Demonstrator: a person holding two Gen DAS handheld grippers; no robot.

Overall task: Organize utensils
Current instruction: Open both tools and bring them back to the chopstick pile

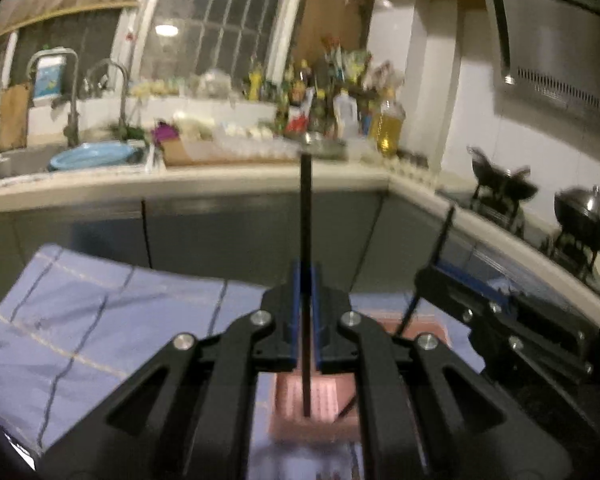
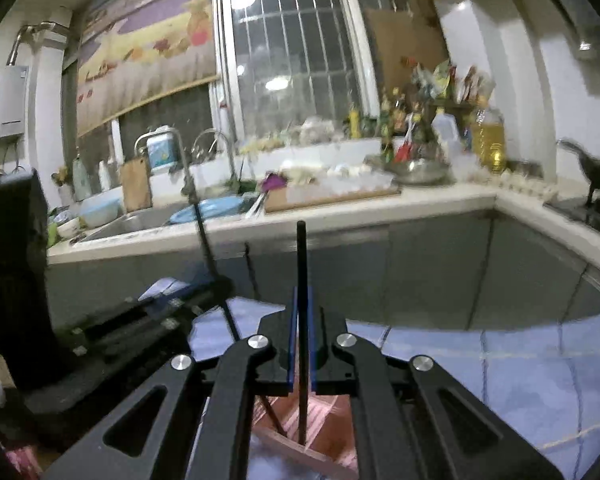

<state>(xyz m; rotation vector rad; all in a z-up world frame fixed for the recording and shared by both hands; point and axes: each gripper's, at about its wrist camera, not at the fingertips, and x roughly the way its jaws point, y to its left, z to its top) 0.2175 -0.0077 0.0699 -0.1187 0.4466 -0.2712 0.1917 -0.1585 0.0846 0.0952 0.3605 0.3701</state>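
My left gripper (image 1: 306,276) is shut on a black chopstick (image 1: 305,208) that stands upright, its lower end over a pink slotted holder (image 1: 320,400) on the blue checked cloth (image 1: 100,320). My right gripper (image 2: 303,300) is shut on a second black chopstick (image 2: 301,256), also upright, with its lower end inside the same pink holder (image 2: 320,412). The right gripper shows in the left wrist view (image 1: 444,276), close on the right, and the left gripper shows in the right wrist view (image 2: 196,292), close on the left. The two chopsticks stand side by side.
A kitchen counter (image 2: 340,212) runs behind, with a sink (image 2: 140,220), a blue basin (image 2: 208,208), bottles (image 2: 488,140) and a cutting board. A stove with black pots (image 1: 580,216) sits at the right. Grey cabinet fronts (image 1: 220,228) face the cloth.
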